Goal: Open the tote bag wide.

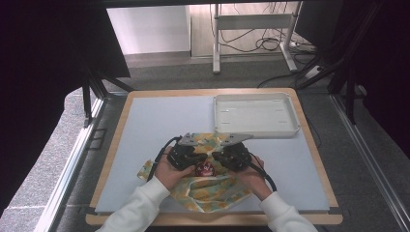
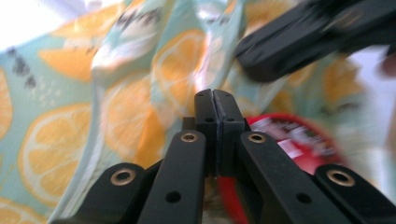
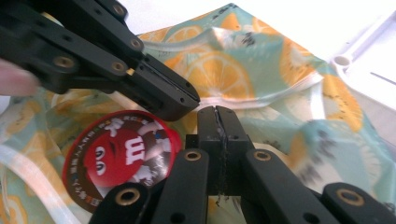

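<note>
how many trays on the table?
1. The white tray sits at the table's far right, beyond the lemon-print bag; its corner shows in the right gripper view.

White tray (image 1: 255, 115) blocks far right (mat (image 1: 159, 121) left of it open).

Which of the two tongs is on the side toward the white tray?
The right tongs. They sit on the tray side of the red lid; the left tongs sit on the opposite side, both over the lemon-print bag.

My left claw's view is smeared with blur (its top corners glare white); overhead, dark edges frame bright middle.
</note>
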Tool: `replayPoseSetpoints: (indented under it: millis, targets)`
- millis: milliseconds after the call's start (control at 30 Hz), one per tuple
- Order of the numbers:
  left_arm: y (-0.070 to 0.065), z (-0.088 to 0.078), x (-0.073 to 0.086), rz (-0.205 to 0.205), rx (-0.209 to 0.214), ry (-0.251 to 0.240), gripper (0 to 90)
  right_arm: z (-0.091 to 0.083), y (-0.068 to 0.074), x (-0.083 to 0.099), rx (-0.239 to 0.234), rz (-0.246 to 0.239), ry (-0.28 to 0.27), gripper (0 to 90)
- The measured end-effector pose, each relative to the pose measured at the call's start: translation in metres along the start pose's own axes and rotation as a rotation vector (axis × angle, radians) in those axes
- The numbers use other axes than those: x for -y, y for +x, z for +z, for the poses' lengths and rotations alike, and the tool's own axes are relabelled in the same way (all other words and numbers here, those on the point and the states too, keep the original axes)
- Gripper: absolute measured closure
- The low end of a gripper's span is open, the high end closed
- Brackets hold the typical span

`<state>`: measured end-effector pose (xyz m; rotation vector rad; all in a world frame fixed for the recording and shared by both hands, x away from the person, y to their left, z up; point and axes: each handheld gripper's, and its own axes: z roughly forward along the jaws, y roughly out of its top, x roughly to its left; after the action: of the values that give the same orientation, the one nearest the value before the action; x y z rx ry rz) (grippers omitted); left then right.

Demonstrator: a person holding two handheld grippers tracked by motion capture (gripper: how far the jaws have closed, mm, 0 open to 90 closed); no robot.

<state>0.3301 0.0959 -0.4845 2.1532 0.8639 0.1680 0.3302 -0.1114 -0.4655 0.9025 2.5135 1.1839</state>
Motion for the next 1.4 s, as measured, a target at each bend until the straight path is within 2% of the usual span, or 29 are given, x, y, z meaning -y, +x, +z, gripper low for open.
replayPoseSetpoints:
  millis: [133, 300, 467, 567, 767, 1067, 1300, 1400]
  targets:
    - [0.011, 0.007, 0.008, -0.023, -0.017, 0.027, 90.0, 0.004, -0.006, 0.002, 0.007, 0.017, 0.015, 88.8]
    - [0.020, 0.011, 0.015, -0.042, -0.052, 0.046, 90.0, 0.019, -0.017, 0.009, 0.036, 0.035, 0.071, 88.8]
    - [0.030, 0.009, 0.021, -0.045, -0.111, 0.057, 90.0, 0.031, -0.030, 0.018, 0.071, 0.058, 0.131, 88.8]
    - [0.036, 0.005, 0.025, -0.053, -0.144, 0.064, 90.0, 0.034, -0.036, 0.023, 0.096, 0.062, 0.148, 88.9]
    - [0.051, -0.001, 0.037, -0.077, -0.189, 0.078, 90.0, 0.033, -0.044, 0.027, 0.152, 0.058, 0.158, 88.8]
    - [0.063, -0.005, 0.044, -0.097, -0.236, 0.082, 90.0, 0.032, -0.053, 0.031, 0.194, 0.062, 0.169, 88.9]
    - [0.072, -0.006, 0.051, -0.122, -0.249, 0.091, 90.0, 0.032, -0.060, 0.036, 0.213, 0.074, 0.173, 88.9]
    - [0.075, -0.006, 0.054, -0.132, -0.242, 0.092, 90.0, 0.031, -0.062, 0.037, 0.210, 0.089, 0.168, 88.9]
